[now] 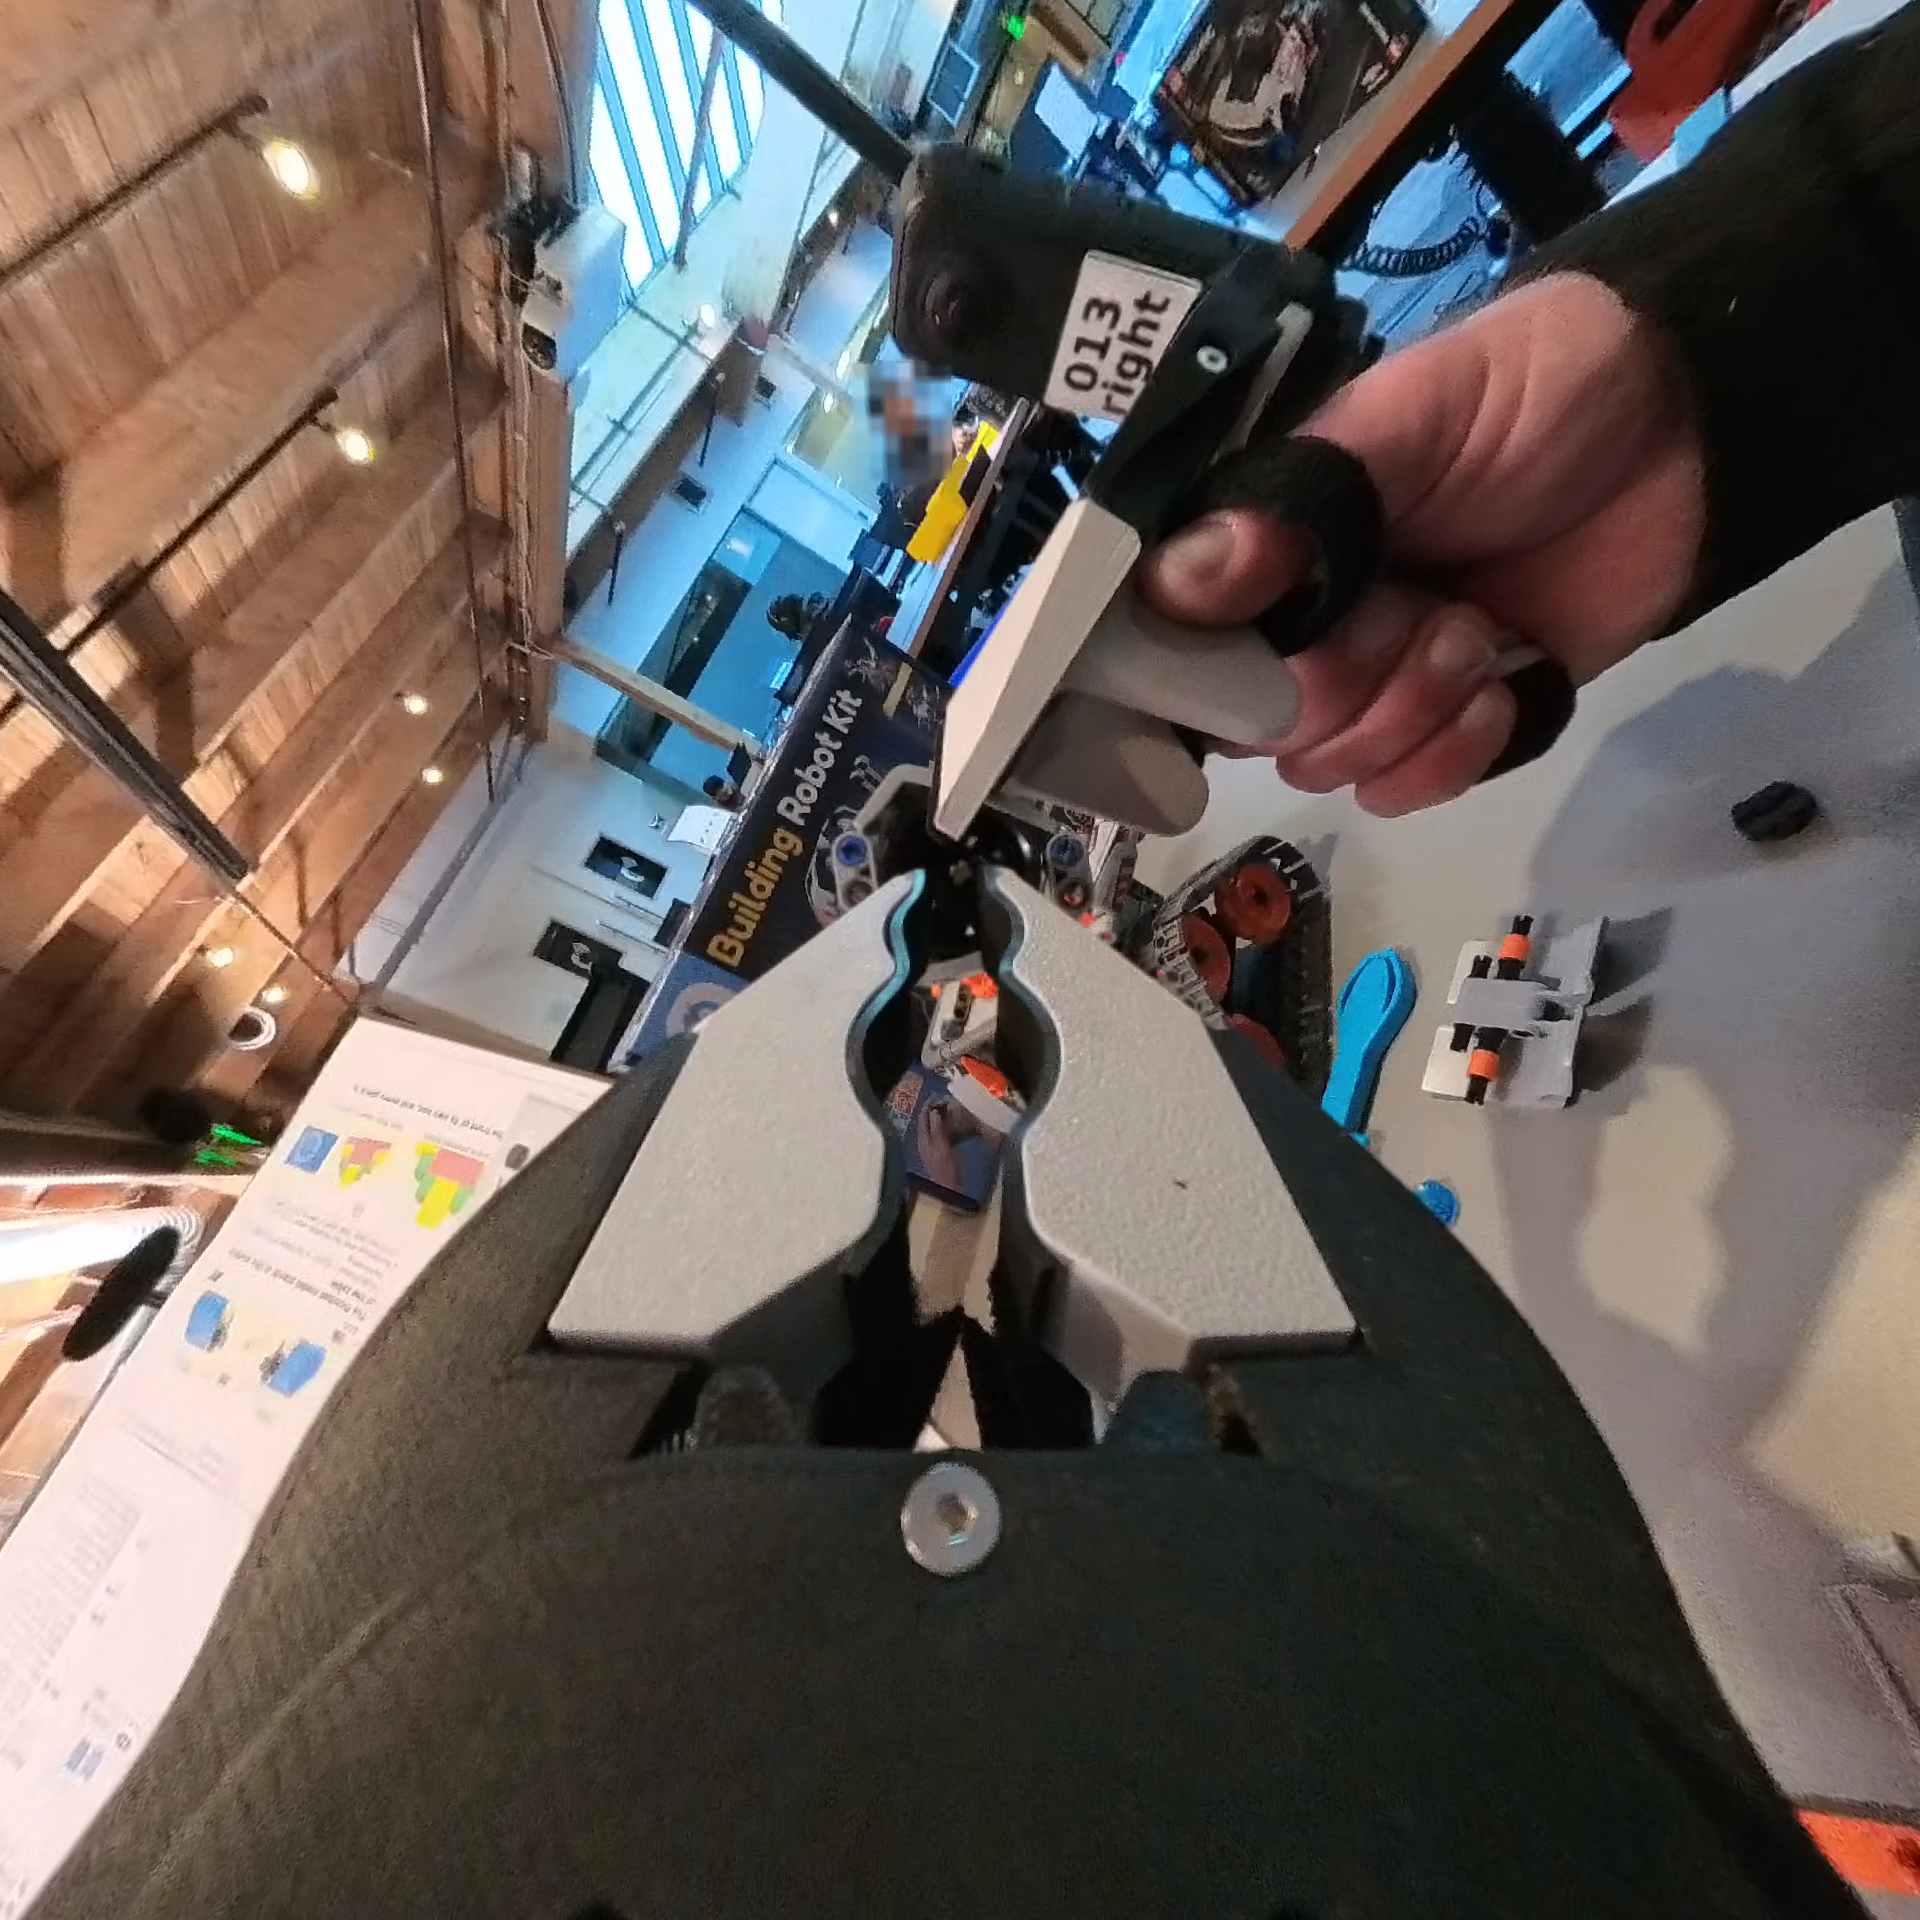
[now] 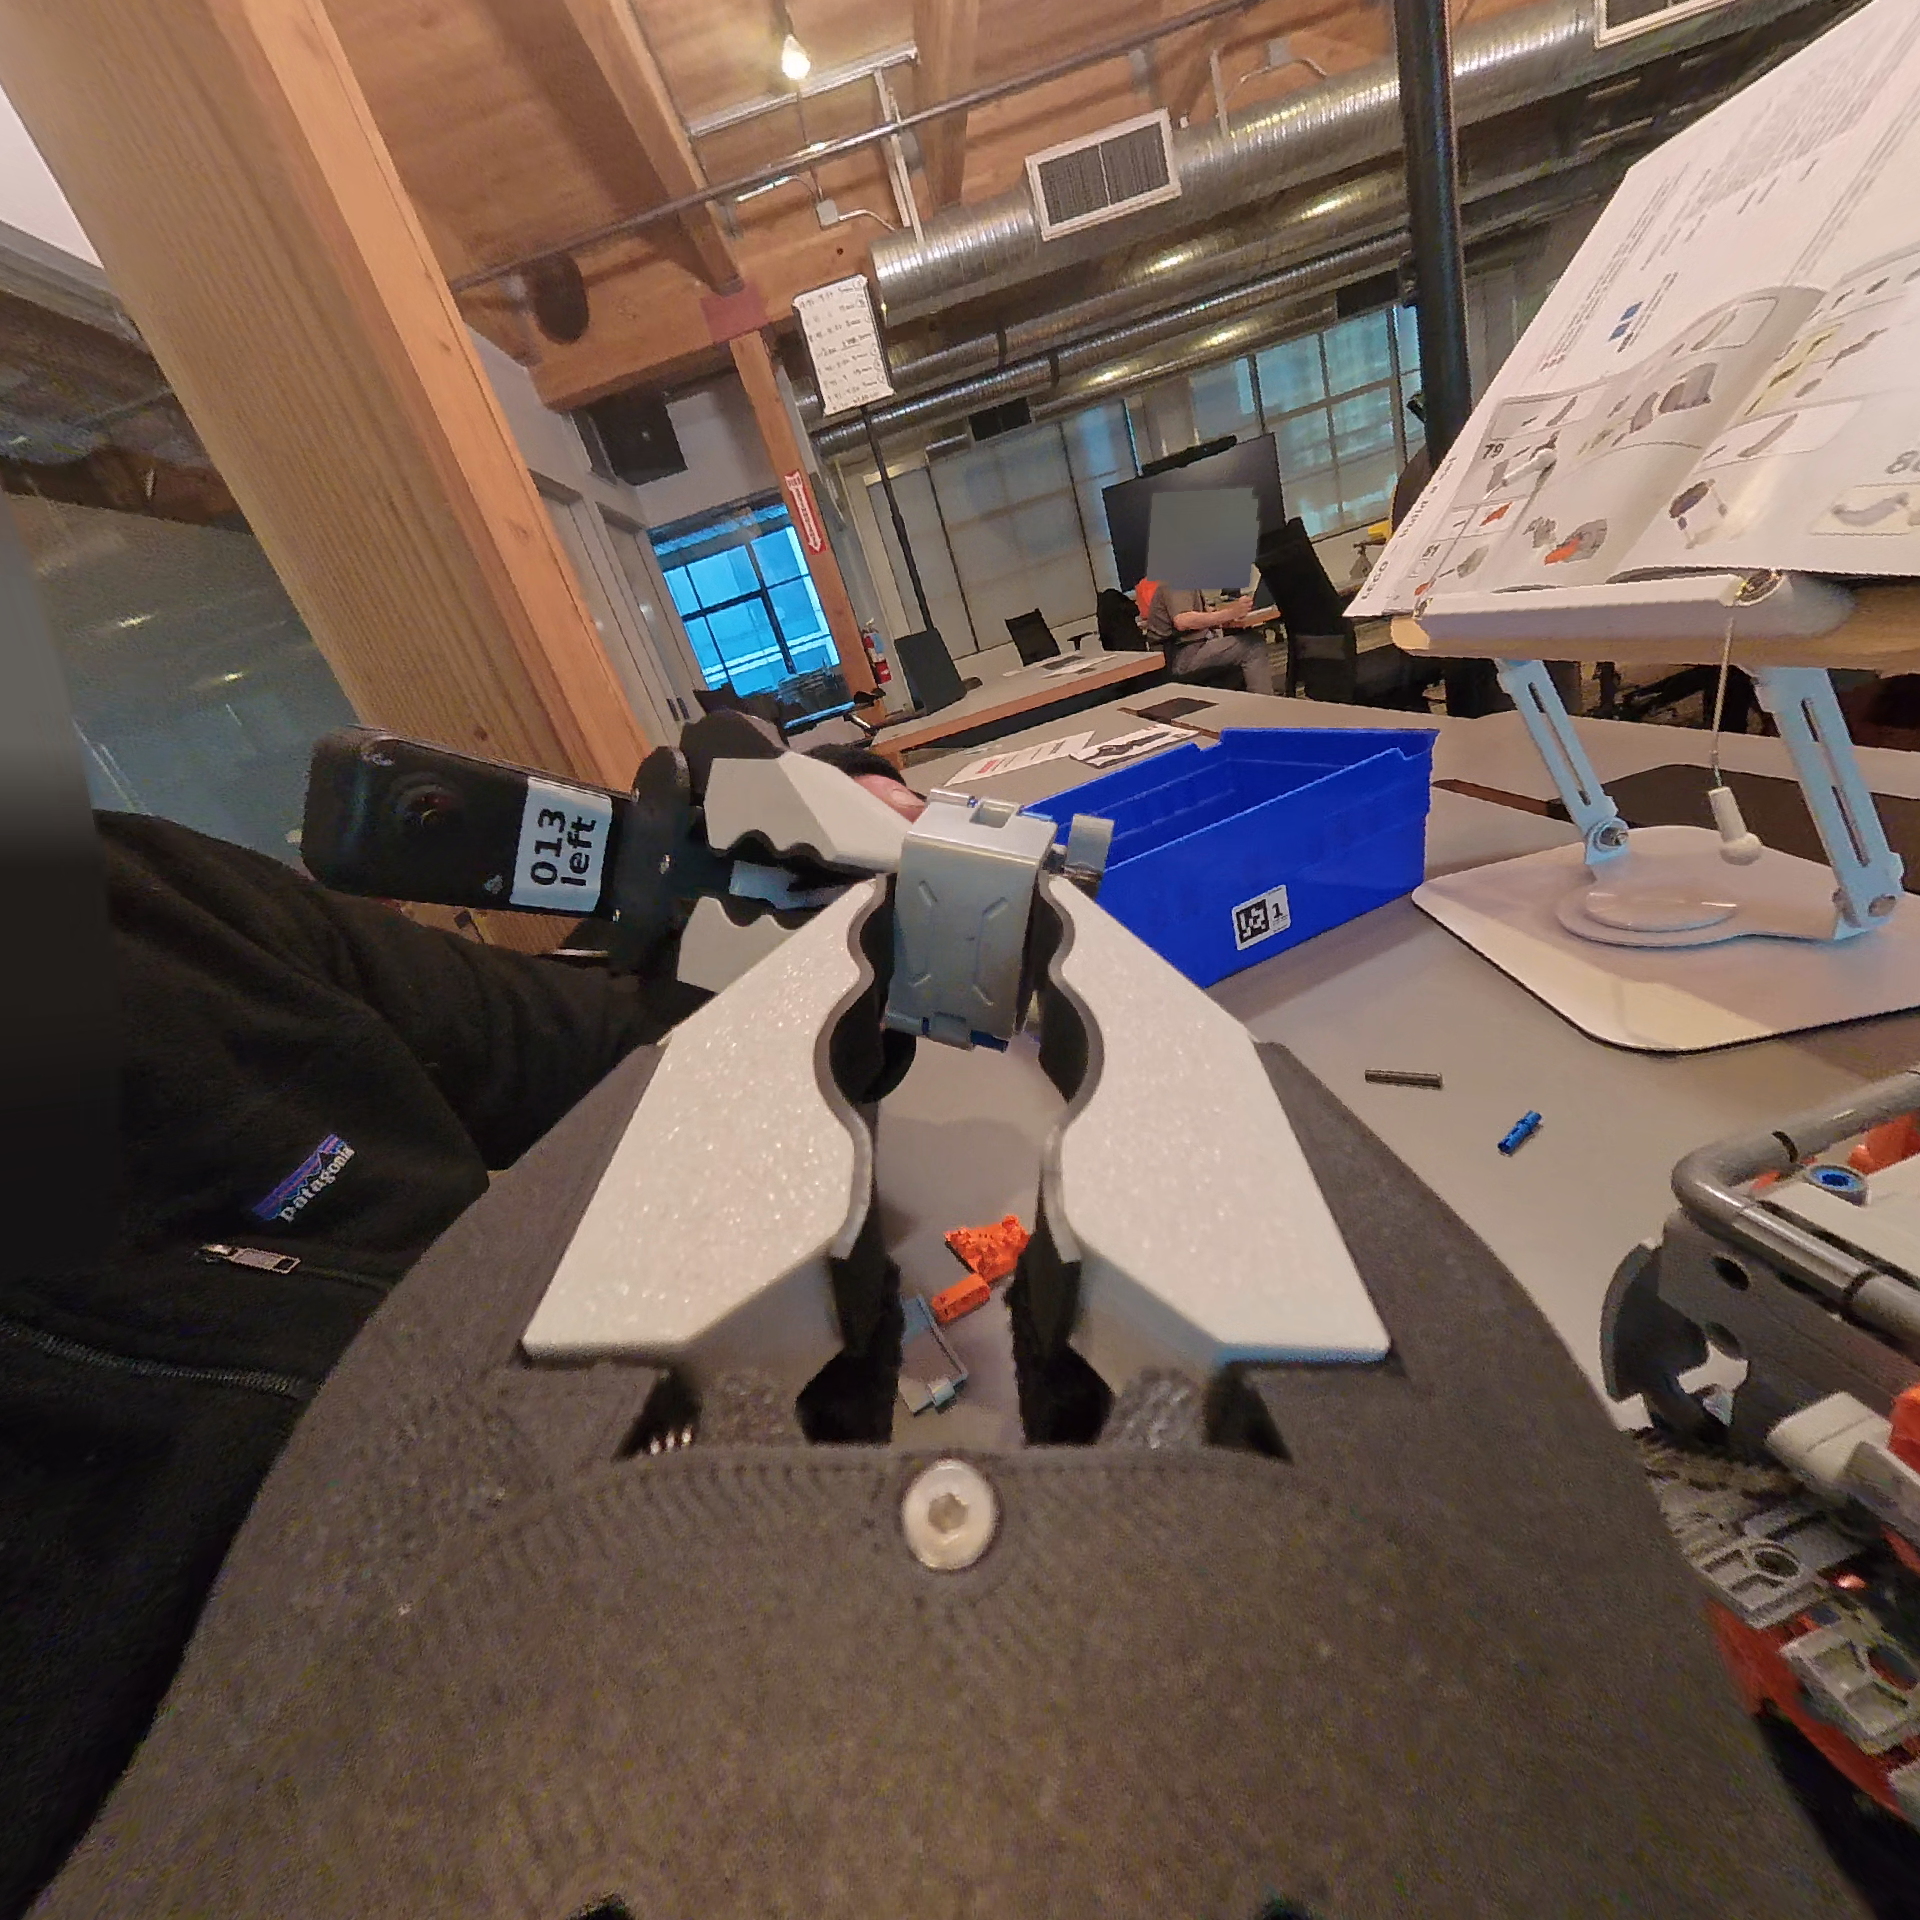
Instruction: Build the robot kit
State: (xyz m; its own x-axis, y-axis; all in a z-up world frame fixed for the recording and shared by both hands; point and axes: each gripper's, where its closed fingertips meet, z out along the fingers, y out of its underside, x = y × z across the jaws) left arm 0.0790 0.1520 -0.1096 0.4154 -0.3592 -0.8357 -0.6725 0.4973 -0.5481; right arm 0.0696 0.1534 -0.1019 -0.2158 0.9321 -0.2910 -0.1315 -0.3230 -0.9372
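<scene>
Hand-held gripper [image 2: 961, 935] over grey table [image 2: 1351, 1018]

- Grey panel piece [image 2: 961, 940] — blue showing at its lower edge — between pale grey speckled fingers [image 2: 748, 1122].
- Bright blue bin [image 2: 1247, 831], black-and-white square tag on its front.
- Orange bricks [image 2: 982, 1247] on grey table [image 2: 1455, 1039].
- Tracked model [image 1: 1247, 935]: black treads, red-orange wheels.

Camera sticker, left wrist view: white sticker [image 1: 1122, 338] with black print, on the right gripper [image 1: 961, 831].
Camera sticker, right wrist view: matching white tag [image 2: 566, 847] on the left gripper [image 2: 883, 847].
Box [image 1: 790, 831]: dark, with yellow and white lettering.
Blue bin [image 2: 1299, 821]: black-and-white code label [image 2: 1259, 916].
Booklet [image 2: 1662, 416]: printed, numbered steps.
Jacket [image 2: 260, 1039]: small brand patch [image 2: 307, 1179].
</scene>
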